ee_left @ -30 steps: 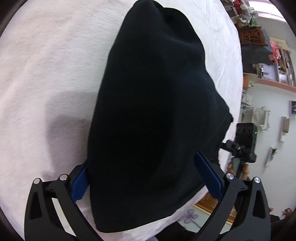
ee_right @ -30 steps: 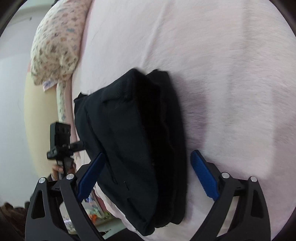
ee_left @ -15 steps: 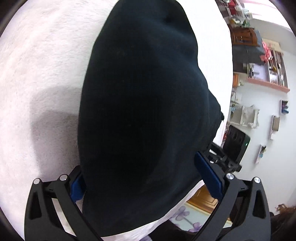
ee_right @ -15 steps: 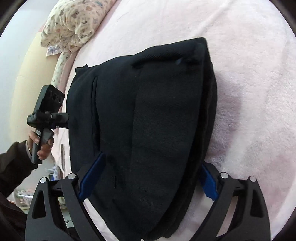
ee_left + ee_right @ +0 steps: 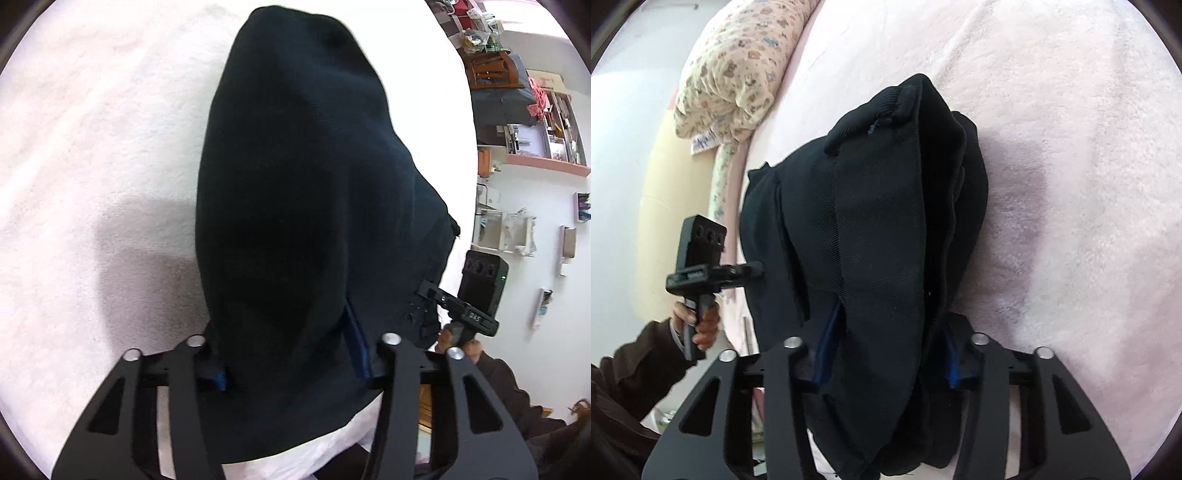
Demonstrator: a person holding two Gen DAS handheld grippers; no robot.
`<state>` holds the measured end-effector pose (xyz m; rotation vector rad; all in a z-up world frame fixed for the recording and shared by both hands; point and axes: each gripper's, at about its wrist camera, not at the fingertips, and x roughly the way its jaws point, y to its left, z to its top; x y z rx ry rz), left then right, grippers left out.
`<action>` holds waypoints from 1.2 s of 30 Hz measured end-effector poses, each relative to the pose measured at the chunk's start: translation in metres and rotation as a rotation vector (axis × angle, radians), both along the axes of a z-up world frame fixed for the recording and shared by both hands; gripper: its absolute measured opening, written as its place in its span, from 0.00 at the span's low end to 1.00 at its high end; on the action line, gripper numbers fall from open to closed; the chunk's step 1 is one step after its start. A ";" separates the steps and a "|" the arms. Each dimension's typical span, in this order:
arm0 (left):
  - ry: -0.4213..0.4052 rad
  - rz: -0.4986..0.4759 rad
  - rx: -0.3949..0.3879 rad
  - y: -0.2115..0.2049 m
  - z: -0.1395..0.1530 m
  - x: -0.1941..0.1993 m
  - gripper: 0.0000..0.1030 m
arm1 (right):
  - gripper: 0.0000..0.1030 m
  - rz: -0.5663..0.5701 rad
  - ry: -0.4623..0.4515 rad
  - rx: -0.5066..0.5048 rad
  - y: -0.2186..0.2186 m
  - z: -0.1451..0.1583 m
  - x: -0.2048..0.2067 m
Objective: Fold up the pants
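Note:
The black pants [image 5: 295, 206] lie folded into a thick bundle on a pale pink fuzzy bed cover [image 5: 92, 147]. My left gripper [image 5: 288, 354] is shut on one side of the bundle, its blue pads pressed into the cloth. In the right wrist view the pants [image 5: 879, 240] show several stacked layers and a waistband edge at the top. My right gripper [image 5: 886, 354] is shut on the opposite side of the bundle. Each gripper's handle and hand shows in the other's view: the right one [image 5: 476, 295], the left one [image 5: 701, 266].
A floral pillow [image 5: 738, 66] lies at the head of the bed, at the upper left of the right wrist view. The bed edge runs close behind the pants, with shelves and clutter [image 5: 535, 122] on the wall beyond. Bed cover [image 5: 1071, 184] stretches to the right.
Both grippers have closed from wide open onto the folded bundle. The pants now bunch between the pads on each side.

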<state>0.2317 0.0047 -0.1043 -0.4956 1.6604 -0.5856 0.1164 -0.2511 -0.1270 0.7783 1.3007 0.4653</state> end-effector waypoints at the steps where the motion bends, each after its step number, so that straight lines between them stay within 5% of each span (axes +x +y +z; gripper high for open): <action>1: -0.009 0.003 0.003 -0.001 0.003 -0.001 0.36 | 0.40 -0.007 -0.004 0.011 0.001 0.002 0.000; 7: -0.077 0.042 -0.019 0.003 0.016 -0.006 0.24 | 0.35 -0.035 -0.029 0.076 0.001 0.013 -0.002; 19: -0.162 0.049 -0.130 -0.013 0.051 0.005 0.21 | 0.33 -0.079 -0.120 0.122 -0.002 0.041 0.014; 36: -0.264 0.065 -0.101 -0.071 0.053 0.093 0.22 | 0.32 -0.173 -0.189 -0.032 -0.053 0.057 0.104</action>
